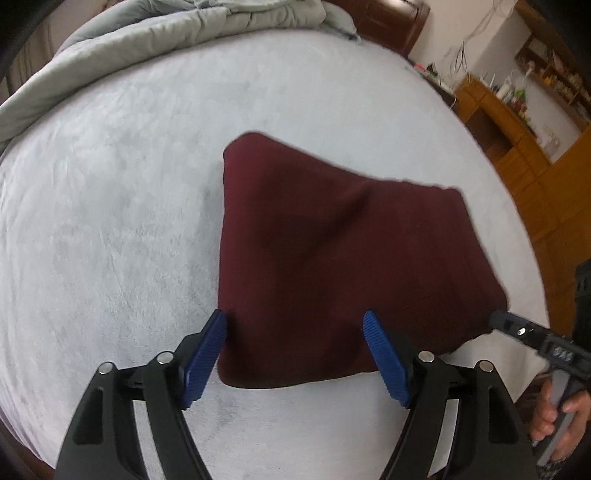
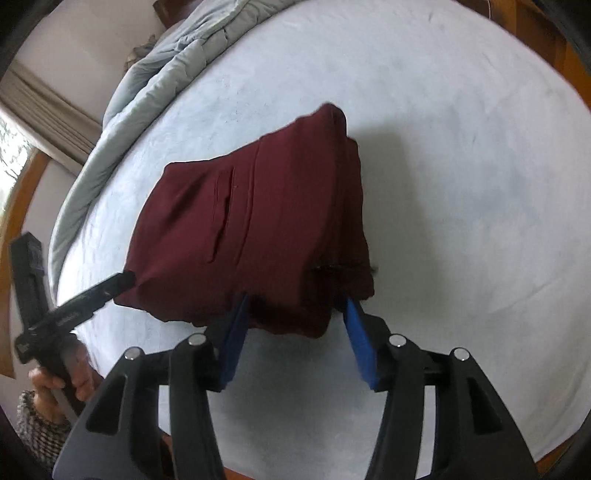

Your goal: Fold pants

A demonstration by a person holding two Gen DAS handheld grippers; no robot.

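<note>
Dark maroon pants [image 1: 343,258] lie folded into a compact rectangle on a pale grey bed sheet [image 1: 110,221]. In the left wrist view my left gripper [image 1: 295,325] is open, its blue pads [image 1: 207,354] straddling the near left corner of the pants. In the right wrist view the pants [image 2: 251,225] show a pocket seam and stacked layers. My right gripper [image 2: 295,306] is open, its blue pads [image 2: 358,332] at either side of the near edge of the fold. The other gripper's tip shows at the pants' corner in each view.
A crumpled grey duvet [image 1: 166,33] lies along the far edge of the bed. Wooden shelves and a desk [image 1: 517,122] stand to the right of the bed. A curtained window [image 2: 22,122] is at the left in the right wrist view.
</note>
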